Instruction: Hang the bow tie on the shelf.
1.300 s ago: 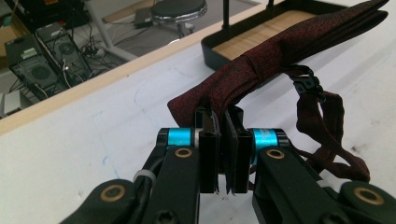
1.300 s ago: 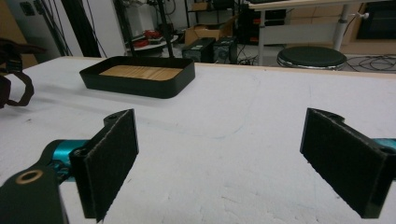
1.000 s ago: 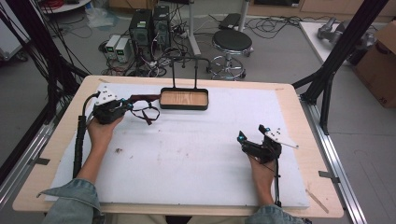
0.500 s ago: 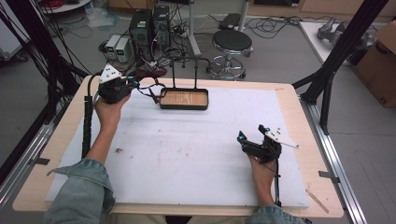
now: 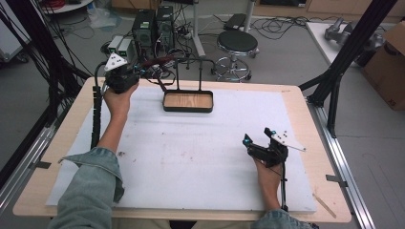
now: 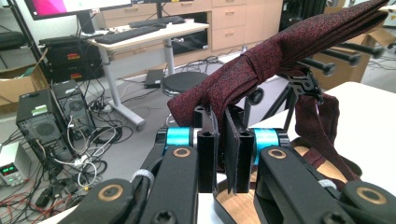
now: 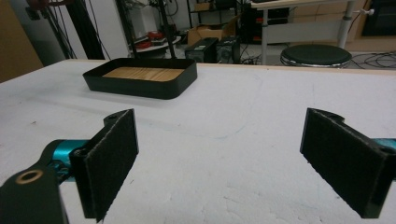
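Above the table's far-left corner, the left gripper [image 5: 125, 78] pinches one dark red bow tie [image 6: 280, 56] between nearly closed jaws; its long axis slants up to the right in the left gripper view, which also shows its strap and black clasp [image 6: 306, 84]. One black tray [image 5: 188, 101] with a wooden floor sits mid-table. The right gripper [image 5: 267, 150] rests near-right, jaws wide and empty.

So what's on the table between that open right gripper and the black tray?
Nothing: bare white table cover runs from the right gripper to the black tray, seen in the right gripper view.
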Tool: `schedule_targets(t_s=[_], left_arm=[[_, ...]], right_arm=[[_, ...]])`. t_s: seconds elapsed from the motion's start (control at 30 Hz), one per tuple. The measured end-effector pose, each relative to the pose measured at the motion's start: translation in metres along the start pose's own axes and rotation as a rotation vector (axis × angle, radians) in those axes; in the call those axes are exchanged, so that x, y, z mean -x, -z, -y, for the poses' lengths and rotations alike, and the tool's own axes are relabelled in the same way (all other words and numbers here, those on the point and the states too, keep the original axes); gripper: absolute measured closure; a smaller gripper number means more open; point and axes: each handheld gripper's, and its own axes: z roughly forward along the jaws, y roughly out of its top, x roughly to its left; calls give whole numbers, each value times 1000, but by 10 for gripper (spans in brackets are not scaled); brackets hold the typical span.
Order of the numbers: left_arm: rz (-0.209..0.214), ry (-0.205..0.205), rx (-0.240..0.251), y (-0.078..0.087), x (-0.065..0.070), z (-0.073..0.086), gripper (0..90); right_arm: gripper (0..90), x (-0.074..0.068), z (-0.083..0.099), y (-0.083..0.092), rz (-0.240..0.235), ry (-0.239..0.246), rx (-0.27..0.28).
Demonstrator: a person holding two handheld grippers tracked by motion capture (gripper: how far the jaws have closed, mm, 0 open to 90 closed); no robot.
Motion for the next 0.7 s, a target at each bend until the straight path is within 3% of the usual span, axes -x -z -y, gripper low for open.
schedule_targets(t_s=[0.13, 0.3, 0.7], left_arm=[[-15, 7, -7, -9, -1, 3, 841], [-71, 0, -29, -16, -3, 9, 834], [-70, 10, -61, -27, -3, 25, 810]], right_arm=[[106, 0, 0, 0, -2, -2, 0], [106, 0, 0, 0, -6, -7, -2], [106, 0, 0, 0, -9, -5, -5]])
